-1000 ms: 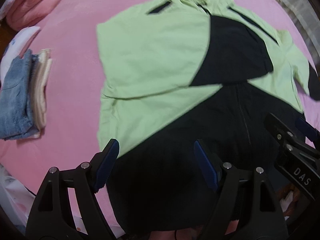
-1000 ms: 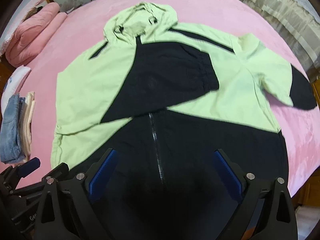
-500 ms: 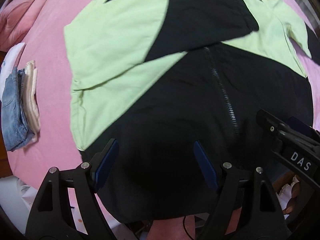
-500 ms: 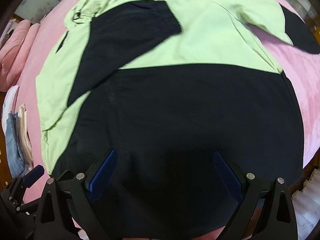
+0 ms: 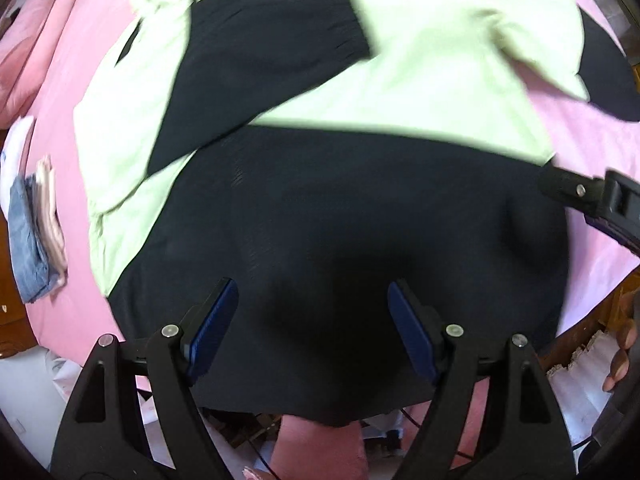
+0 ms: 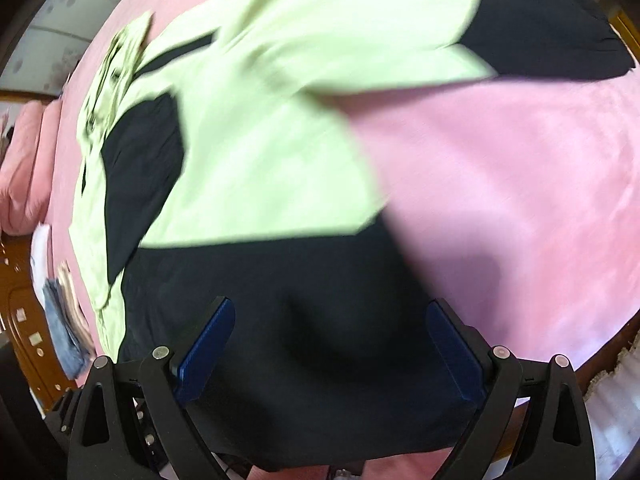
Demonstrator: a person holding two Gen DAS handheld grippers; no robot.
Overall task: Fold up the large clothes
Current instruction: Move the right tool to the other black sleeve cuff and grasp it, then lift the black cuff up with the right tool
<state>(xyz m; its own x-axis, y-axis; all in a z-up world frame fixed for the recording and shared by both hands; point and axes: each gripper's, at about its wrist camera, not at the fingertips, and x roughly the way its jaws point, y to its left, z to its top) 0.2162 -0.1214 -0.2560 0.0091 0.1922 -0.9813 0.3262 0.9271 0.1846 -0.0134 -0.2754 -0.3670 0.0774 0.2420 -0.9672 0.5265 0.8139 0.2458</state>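
Observation:
A large light-green and black hooded jacket (image 5: 420, 80) lies spread on the pink bed (image 5: 72, 60), one black sleeve folded across its chest. My left gripper (image 5: 312, 320) hangs open over the black lower part near the hem, nothing between its blue pads. In the right wrist view the same jacket (image 6: 260, 160) is blurred. My right gripper (image 6: 330, 340) stands open above the jacket's black bottom right corner, by the pink cover (image 6: 500, 200). The right gripper's body (image 5: 592, 196) shows at the right edge of the left wrist view.
A small stack of folded clothes (image 5: 36, 228), blue denim and pale pink, sits on the bed's left side. Pink pillows (image 5: 24, 64) lie at the far left. The bed's near edge and the floor (image 5: 24, 392) show below the hem. A wooden frame (image 6: 20, 300) borders the left.
Both grippers have swept toward the jacket's right side and come lower over its black hem. The views rolled, and the right gripper now looks over the jacket's right corner and bare pink cover.

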